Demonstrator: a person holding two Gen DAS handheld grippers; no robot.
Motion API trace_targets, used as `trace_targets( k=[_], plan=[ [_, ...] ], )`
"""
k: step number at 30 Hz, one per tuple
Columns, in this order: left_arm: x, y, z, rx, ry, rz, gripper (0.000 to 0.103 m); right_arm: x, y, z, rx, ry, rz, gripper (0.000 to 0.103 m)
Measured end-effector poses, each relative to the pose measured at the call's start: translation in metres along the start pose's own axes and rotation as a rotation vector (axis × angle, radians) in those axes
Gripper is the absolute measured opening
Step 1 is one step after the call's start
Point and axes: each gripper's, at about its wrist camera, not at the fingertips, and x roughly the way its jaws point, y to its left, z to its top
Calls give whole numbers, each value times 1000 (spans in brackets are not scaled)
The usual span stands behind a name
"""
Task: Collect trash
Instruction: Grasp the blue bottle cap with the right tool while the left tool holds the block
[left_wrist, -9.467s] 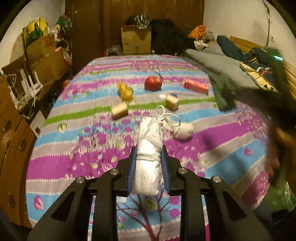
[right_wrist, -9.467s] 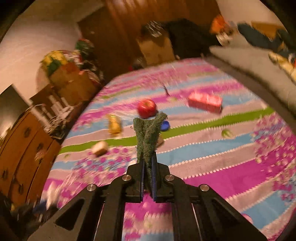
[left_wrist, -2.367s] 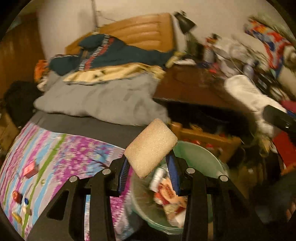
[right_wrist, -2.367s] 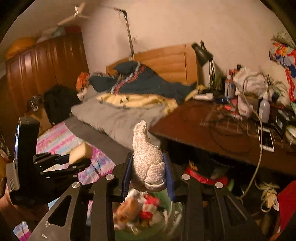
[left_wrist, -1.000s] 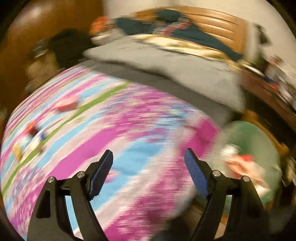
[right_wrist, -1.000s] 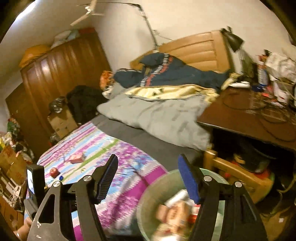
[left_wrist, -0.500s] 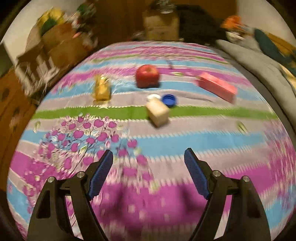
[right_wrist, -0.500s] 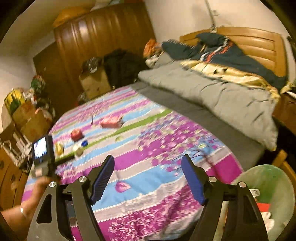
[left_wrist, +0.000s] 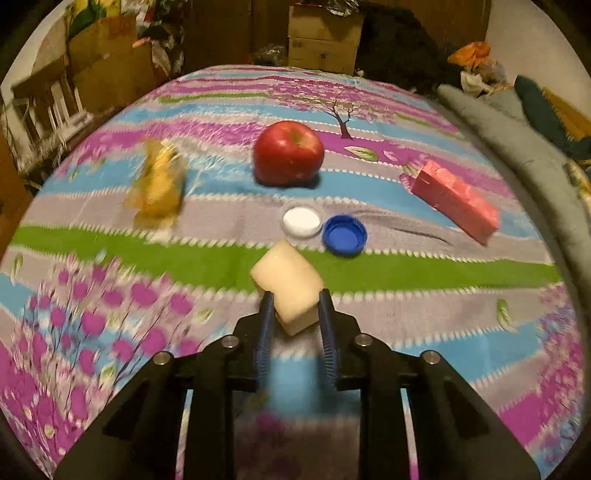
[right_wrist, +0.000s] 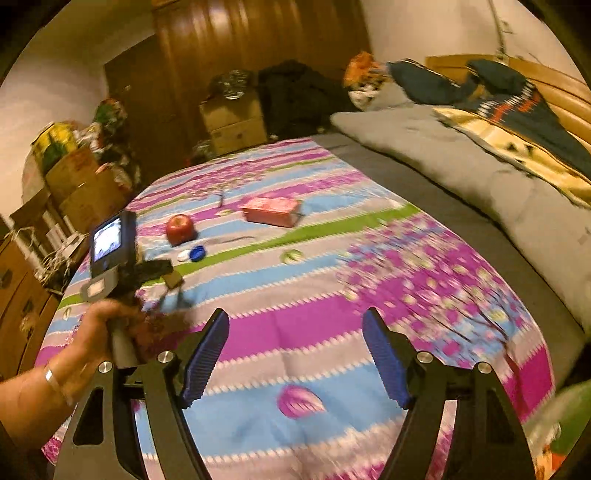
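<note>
In the left wrist view my left gripper (left_wrist: 295, 295) is closing on a beige sponge block (left_wrist: 284, 277) lying on the striped bedspread (left_wrist: 424, 280), and both blue pads press its sides. Beyond it lie a white cap (left_wrist: 301, 220), a blue cap (left_wrist: 344, 235), a red apple (left_wrist: 288, 153), a yellow wrapper (left_wrist: 159, 184) and a pink box (left_wrist: 456, 201). In the right wrist view my right gripper (right_wrist: 295, 317) hangs open over the near bedspread with nothing between its fingers. A hand (right_wrist: 92, 332) holds the left gripper (right_wrist: 173, 278) at the left.
A grey blanket (right_wrist: 461, 173) and dark clothes cover the bed's right side. Cardboard boxes (left_wrist: 325, 37) and a wardrobe (right_wrist: 258, 44) stand past the far edge, wooden drawers (right_wrist: 22, 295) at the left. The green bin's rim (right_wrist: 565, 417) shows at the bottom right.
Both grippers swung from the green bin back over the bedspread. The left gripper, open half a second ago, has come down and closed on the sponge block. The right stays open.
</note>
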Motion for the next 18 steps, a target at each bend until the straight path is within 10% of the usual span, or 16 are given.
trace_targets(
  k=[13, 18],
  plan=[
    [-110, 139, -39, -101, -79, 70, 21, 189, 151, 59, -341, 153, 250, 71],
    [-128, 154, -42, -81, -105, 87, 21, 270, 203, 70, -407, 235, 204, 67]
  ],
)
